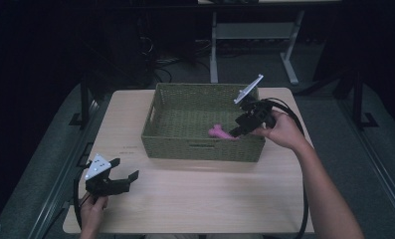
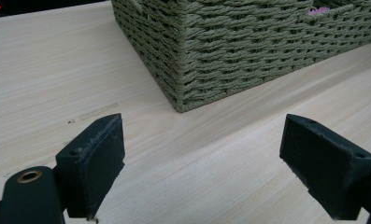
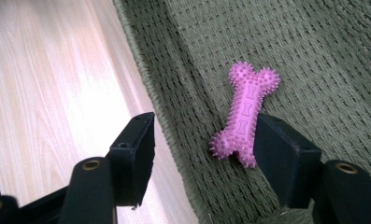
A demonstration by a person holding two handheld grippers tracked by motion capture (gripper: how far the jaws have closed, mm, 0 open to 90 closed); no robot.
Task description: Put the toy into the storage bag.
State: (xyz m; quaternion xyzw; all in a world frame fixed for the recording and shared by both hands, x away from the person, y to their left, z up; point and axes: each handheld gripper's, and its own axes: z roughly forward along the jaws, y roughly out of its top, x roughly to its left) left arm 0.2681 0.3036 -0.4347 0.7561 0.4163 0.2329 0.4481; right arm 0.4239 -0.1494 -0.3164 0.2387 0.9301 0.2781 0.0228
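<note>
right hand-held gripper [image 1: 241,125]: jaws apart, holding nothing, over the basket [image 1: 175,144] near its right end | pink bone toy [image 3: 245,113]: on the basket floor by the front wall, just beside one jaw, long axis along the jaw line | left hand-held gripper [image 1: 120,173]: open, empty, front-left corner of the worktop [image 1: 195,199], well apart from the toy; right hand nearer

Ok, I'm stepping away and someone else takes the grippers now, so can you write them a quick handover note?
Left gripper: open, holding nothing, low over the light wooden table, in front of the green woven basket.
Right gripper: open, over the basket's right end; nothing pressed between its fingers.
Pink spiky rubber bone toy: lying on the basket floor, one end beside the right gripper's fingers.
Done: toy is in the basket.
Left: probably just pull the right gripper clear.
</note>
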